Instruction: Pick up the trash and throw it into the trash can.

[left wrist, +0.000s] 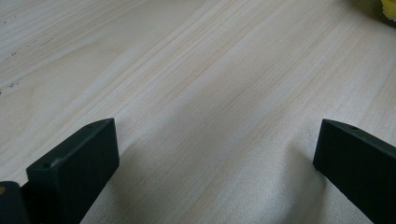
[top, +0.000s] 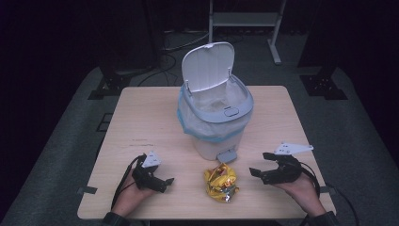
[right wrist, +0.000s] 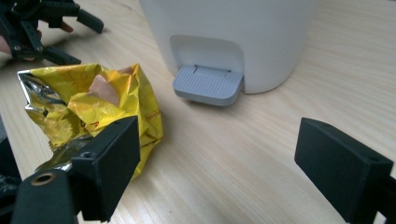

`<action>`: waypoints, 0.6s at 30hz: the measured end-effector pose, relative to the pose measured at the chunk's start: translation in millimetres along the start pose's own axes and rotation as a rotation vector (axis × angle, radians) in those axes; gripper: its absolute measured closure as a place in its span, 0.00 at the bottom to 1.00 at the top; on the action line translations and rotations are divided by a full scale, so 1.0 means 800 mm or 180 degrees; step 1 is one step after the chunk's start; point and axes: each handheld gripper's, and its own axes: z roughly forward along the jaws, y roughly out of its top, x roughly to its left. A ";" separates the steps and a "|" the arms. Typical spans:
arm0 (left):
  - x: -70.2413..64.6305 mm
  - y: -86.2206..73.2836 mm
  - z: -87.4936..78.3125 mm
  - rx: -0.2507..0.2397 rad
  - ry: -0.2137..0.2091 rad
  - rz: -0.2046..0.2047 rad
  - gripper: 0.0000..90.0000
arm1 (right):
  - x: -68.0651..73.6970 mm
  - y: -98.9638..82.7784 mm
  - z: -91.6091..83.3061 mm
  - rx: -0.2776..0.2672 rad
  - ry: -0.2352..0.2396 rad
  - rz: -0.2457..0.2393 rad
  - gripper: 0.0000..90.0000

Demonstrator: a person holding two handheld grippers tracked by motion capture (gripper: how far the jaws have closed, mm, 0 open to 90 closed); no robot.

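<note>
Right gripper [top: 258, 163] open beside crumpled yellow wrapper [top: 220, 181], wrapper partly hidden behind jaw

I see a pale wood-grain table [left wrist: 196, 93], matt and smooth. The crumpled wrapper [right wrist: 93, 102] looks like glossy yellow foil with a silvery inside. The bin [top: 214, 136] is smooth white plastic, its pedal [right wrist: 208, 84] ribbed grey plastic, lined with a thin translucent bag [top: 188, 120]. My gripper jaws look matt black plastic.
</note>
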 end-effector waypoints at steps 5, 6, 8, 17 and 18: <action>0.000 0.000 0.000 -0.0009 -0.0001 -0.0011 0.00 | 0.004 -0.004 0.012 0.0088 0.0065 -0.0018 0.16; 0.000 0.000 0.000 -0.0010 0.0000 -0.0011 0.00 | 0.006 -0.004 0.015 0.0118 0.0074 -0.0042 0.16; 0.000 0.000 0.000 -0.0011 0.0000 -0.0012 0.00 | 0.009 -0.004 0.019 0.0144 0.0100 -0.0055 0.16; 0.000 0.000 0.000 -0.0008 0.0000 -0.0010 0.00 | 0.018 -0.006 0.033 0.0202 0.0236 -0.0087 0.19; 0.000 0.000 0.000 -0.0009 0.0000 -0.0011 0.00 | 0.019 -0.005 0.034 0.0200 0.0266 -0.0093 0.22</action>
